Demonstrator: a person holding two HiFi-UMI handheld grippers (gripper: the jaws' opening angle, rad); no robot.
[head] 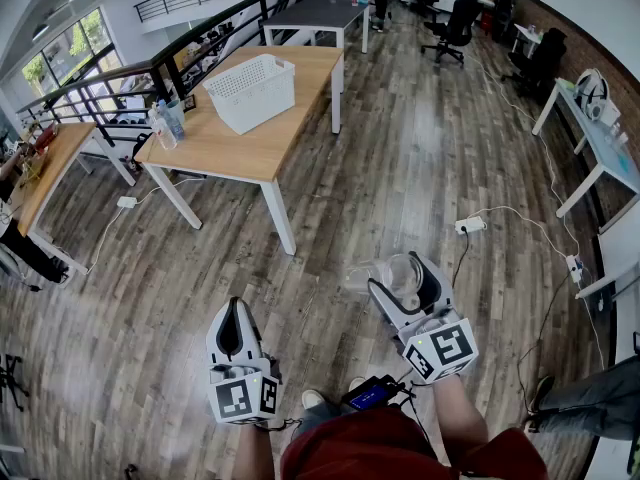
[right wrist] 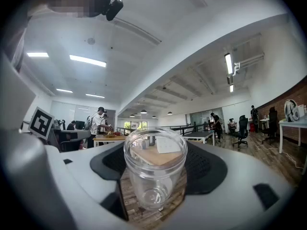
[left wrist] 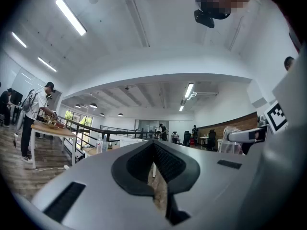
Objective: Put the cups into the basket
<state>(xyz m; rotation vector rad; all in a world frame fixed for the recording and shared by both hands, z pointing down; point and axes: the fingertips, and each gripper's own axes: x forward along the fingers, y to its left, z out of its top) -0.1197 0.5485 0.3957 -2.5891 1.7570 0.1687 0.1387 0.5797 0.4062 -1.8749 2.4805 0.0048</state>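
The left gripper (head: 236,313) and right gripper (head: 403,271) are pale grey moulded shells lined with black ribbed pads (right wrist: 206,166). Each carries a white cube with black square markers (head: 245,396). The person wears a dark red garment (head: 350,448) and a white shoe (head: 313,399).

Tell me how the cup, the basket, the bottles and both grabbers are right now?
cup: empty, held between the right gripper's jaws.
right gripper: shut on the cup.
left gripper: shut, holding nothing.
basket: upright on the table, no cup seen inside.
bottles: standing at the table's corner.
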